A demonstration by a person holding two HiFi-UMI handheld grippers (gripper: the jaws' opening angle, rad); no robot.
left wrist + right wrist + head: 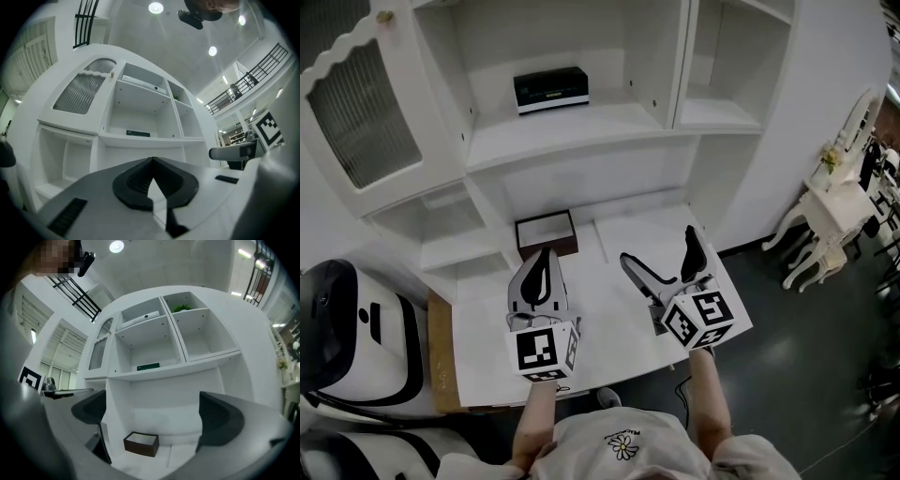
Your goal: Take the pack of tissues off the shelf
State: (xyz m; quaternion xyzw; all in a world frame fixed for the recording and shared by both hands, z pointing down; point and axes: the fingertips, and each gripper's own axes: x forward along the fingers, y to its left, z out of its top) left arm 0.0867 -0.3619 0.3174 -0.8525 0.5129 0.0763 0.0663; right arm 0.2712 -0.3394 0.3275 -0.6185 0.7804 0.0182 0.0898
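The pack (550,89) lay flat on the shelf (572,127) of a white cabinet. It was dark against the white, set back from the shelf's front edge, with nothing else beside it. A door (366,103) with ribbed glass stood to the left of that compartment. Both grippers were held low over the counter (605,314), below the shelf and well apart from the pack. Neither touched it.

The left gripper (546,255) had its jaws clenched together, tips meeting, with nothing between them. In the left gripper view the pack (138,133) showed above the closed tips and slightly to their left, far off on the shelf.

The right gripper (659,246) had its jaws released, spread wide and empty. In the right gripper view the pack (148,366) sat high above the gap between the jaws, roughly midway between them, and no part of it was within their reach. Lower in that same gap stood a brown box (140,444), open at the top and pale inside. It rested on the counter in the recess under the shelf.

From the head view the box (546,232) lay just ahead of the left gripper's tips, near them but apart. It was almost straight below the pack, one level down. The right gripper pointed at the bare counter to the right of the box.
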